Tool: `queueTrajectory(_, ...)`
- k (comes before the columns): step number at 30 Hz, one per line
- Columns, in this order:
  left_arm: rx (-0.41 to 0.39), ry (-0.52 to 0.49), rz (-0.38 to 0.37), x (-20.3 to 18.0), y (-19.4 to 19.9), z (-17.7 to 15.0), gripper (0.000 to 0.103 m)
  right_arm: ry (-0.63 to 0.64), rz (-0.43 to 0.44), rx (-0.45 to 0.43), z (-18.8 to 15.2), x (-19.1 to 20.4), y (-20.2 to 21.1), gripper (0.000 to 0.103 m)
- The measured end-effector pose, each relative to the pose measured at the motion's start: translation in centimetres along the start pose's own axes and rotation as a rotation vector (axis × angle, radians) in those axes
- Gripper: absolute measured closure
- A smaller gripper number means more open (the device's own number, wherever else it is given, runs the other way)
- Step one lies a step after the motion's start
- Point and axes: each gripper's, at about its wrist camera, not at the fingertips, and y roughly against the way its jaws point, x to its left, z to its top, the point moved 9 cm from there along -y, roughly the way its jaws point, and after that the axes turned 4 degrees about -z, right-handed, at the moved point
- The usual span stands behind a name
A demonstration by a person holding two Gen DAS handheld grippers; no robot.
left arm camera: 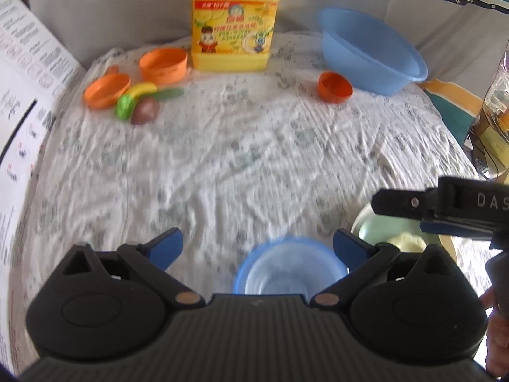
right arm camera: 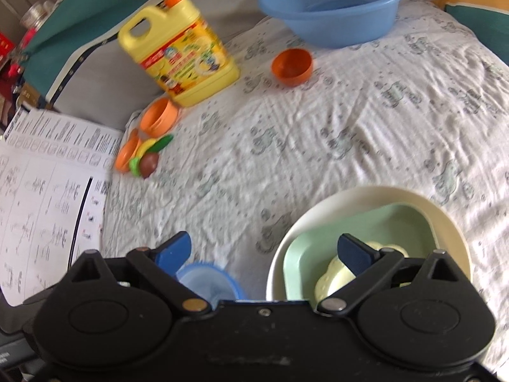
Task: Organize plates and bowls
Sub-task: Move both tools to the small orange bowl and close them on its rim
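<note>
- Hovering over a white patterned cloth [left arm camera: 241, 146], the left hand-held gripper [left arm camera: 257, 248] has its blue-padded jaws spread wide and grasps nothing.
- A small clear-blue bowl [left arm camera: 288, 269] sits on the cloth just below and between its fingertips, touched by neither pad.
- The right hand-held gripper [right arm camera: 270, 254] is likewise released, jaws wide apart, with nothing between the pads.
- Under its right finger lies a stack: a cream plate [right arm camera: 445, 222] at the bottom, a pale green squarish dish [right arm camera: 381, 232] inside it, and a small pale yellow flower-shaped dish [right arm camera: 334, 280] on top.
- Whether that finger touches the yellow dish cannot be told; it overlaps it in view.
- The same blue bowl [right arm camera: 210, 280] shows near the right gripper's left finger, just beside the cream plate.
- In the left wrist view the right gripper's black body [left arm camera: 445, 207] reaches in from the right edge, above the stack [left arm camera: 378, 229].
- Far ahead of both grippers stands a yellow detergent jug [left arm camera: 233, 28], with a large blue basin [left arm camera: 372, 51] to its right and a small orange bowl [left arm camera: 335, 87] lying tilted in front of the basin.
- Ahead to the left sit two orange dishes [left arm camera: 163, 65] and some toy fruit [left arm camera: 140, 102].
- Printed paper sheets [right arm camera: 47, 184] lie at the far left.
</note>
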Motion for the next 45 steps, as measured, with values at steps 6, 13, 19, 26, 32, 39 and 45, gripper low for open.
queueTrajectory(6, -0.038, -0.049, 0.02, -0.6, -1.1, 4.6, 0.0, -0.057, -0.008, -0.022, 2.8, -1.9, -0.6, 0.003)
queueTrajectory(13, -0.043, -0.085, 0.031, -2.0, -4.6, 9.6, 0.0, -0.146, -0.038, -0.061, 7.5, -4.9, -2.0, 0.003)
queueTrajectory(19, -0.026, -0.13, 0.04, -3.7, -8.3, 13.7, 0.0, -0.164, -0.035, -0.11, 12.4, -6.4, -3.4, 0.007)
queueTrajectory(26, -0.001, -0.115, 0.011, -5.8, -12.6, 17.1, 0.007, -0.195, -0.018, -0.12, 17.1, -8.0, -7.2, 0.029)
queueTrajectory(32, 0.024, -0.104, -0.011, -8.2, -16.8, 17.9, 0.027, -0.212, 0.009, -0.1, 19.1, -9.0, -10.5, 0.05)
queueTrajectory(39, 0.044, -0.103, -0.003, -9.4, -20.2, 18.1, 0.042, -0.23, 0.068, -0.085, 20.3, -8.9, -13.3, 0.07)
queueTrajectory(45, 0.06, -0.073, -0.01, -9.1, -21.9, 18.0, 0.068, -0.216, 0.099, -0.07, 20.8, -7.7, -15.4, 0.087)
